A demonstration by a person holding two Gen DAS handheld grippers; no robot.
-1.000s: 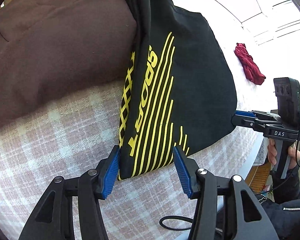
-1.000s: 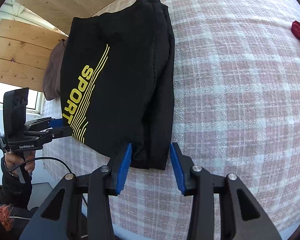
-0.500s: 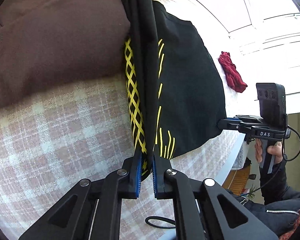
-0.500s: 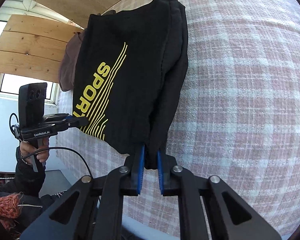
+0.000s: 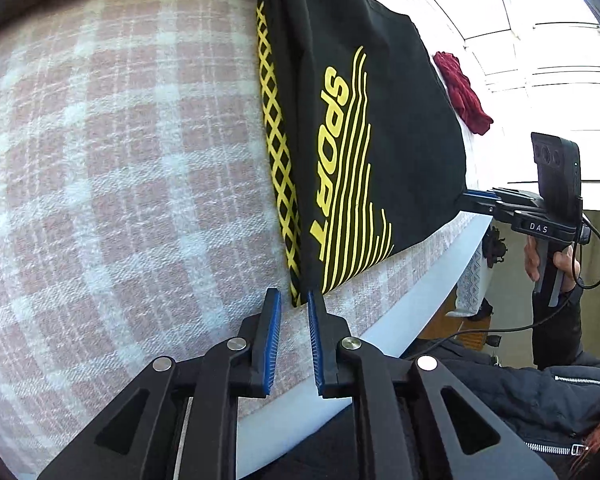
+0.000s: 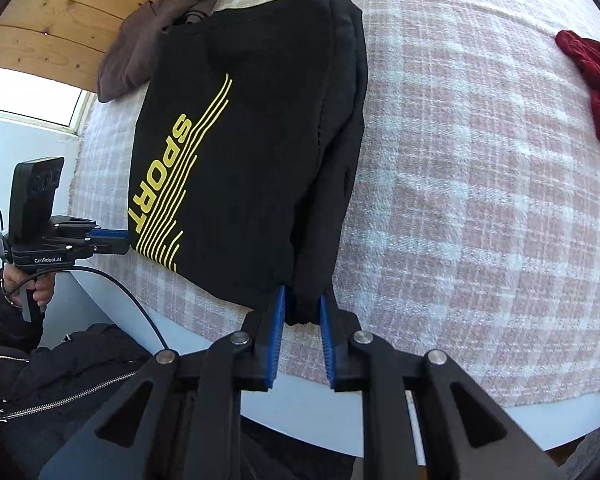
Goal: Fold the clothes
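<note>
Opening w/ near corners of black shirt (image 5: pixel 380 128) between them, left tongs (image 5: pixel 293 300) & right tongs (image 6: pixel 303 304) flank it; long axis runs far.

Folded black shirt (image 5: pixel 380 128) with yellow SPORT print, flat on checked bedspread (image 5: pixel 120 160)

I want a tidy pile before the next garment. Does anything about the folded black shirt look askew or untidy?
Slightly. The black SPORT shirt lies folded on the checked blanket, but its far corner overlaps the brown garment, and the side by the right gripper bunches in thick uneven layers. A crumpled red garment lies apart.
</note>
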